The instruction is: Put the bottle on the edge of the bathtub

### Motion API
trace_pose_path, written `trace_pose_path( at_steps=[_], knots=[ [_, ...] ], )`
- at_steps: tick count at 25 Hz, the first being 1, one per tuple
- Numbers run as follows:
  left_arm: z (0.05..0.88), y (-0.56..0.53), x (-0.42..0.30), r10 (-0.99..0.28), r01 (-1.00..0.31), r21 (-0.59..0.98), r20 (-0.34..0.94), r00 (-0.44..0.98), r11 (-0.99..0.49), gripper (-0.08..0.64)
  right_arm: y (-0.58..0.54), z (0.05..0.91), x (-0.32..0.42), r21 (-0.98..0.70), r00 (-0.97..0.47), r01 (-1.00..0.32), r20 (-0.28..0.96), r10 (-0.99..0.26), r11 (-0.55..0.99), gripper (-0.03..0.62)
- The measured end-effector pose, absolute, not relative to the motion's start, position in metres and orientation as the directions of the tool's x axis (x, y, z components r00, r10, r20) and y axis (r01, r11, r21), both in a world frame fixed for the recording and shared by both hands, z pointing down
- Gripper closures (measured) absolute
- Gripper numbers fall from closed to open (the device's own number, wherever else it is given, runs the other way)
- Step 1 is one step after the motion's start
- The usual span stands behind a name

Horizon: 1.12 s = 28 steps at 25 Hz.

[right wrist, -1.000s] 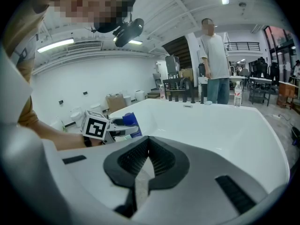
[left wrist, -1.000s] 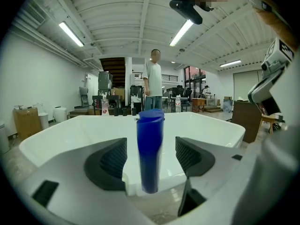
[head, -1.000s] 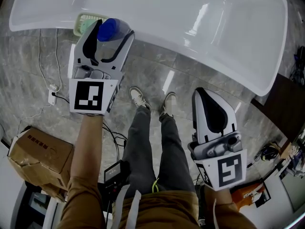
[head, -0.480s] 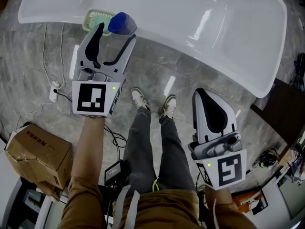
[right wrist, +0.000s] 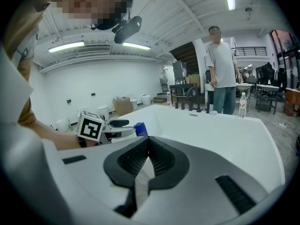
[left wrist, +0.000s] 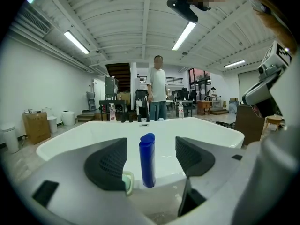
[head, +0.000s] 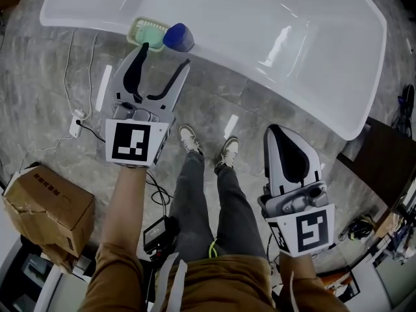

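A blue bottle (head: 178, 37) stands upright on the near rim of the white bathtub (head: 312, 57), right beside a green soap dish (head: 147, 31). My left gripper (head: 164, 56) is open just short of it, touching nothing. In the left gripper view the bottle (left wrist: 147, 165) stands free on the rim beyond the two dark pads (left wrist: 108, 162), with the dish (left wrist: 127, 182) at its left. My right gripper (head: 278, 132) hangs shut and empty over the floor, well right of the bottle. The right gripper view shows its shut jaws and, beyond them, the bottle (right wrist: 140, 128).
A cardboard box (head: 49, 207) sits on the floor at the left, by a power strip (head: 76, 123) with cables. The person's shoes (head: 188, 136) stand below the tub. A dark cabinet (head: 390, 149) is at the right. Another person (left wrist: 157, 93) stands beyond the tub.
The left gripper has let go of the blue bottle and drawn back from it. The bottle now stands alone on the rim. The right gripper has stayed where it was.
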<state>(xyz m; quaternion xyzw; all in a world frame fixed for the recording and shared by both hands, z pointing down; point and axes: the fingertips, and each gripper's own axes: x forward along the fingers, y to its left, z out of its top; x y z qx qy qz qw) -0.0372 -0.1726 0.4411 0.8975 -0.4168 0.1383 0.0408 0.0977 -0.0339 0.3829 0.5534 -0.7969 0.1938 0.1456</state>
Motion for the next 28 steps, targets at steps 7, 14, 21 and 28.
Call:
trace_pose_path(
  at_steps=[7,14,21,28],
  knots=[
    [0.431,-0.17,-0.061,-0.776,-0.815,-0.019,0.319,0.544,-0.579,0.255,-0.034,0.364,0.096,-0.137,-0.361,-0.932,0.43,-0.827,0.335,0.588],
    [0.422,-0.157,-0.073,-0.802,-0.84,-0.059,0.339,0.492,-0.54,0.384,-0.026,0.354,0.099,-0.134,-0.36,-0.933,0.426,-0.83,0.335,0.588],
    [0.396,-0.142,-0.077,-0.814,-0.853,-0.073,0.349,0.463,-0.517,0.547,-0.017,0.328,0.096,-0.136,-0.374,-0.927,0.405,-0.834,0.349,0.588],
    [0.361,-0.122,-0.082,-0.806,-0.843,-0.078,0.35,0.477,-0.532,0.553,-0.02,0.286,0.091,-0.118,-0.391,-0.92,0.357,-0.848,0.375,0.588]
  ],
)
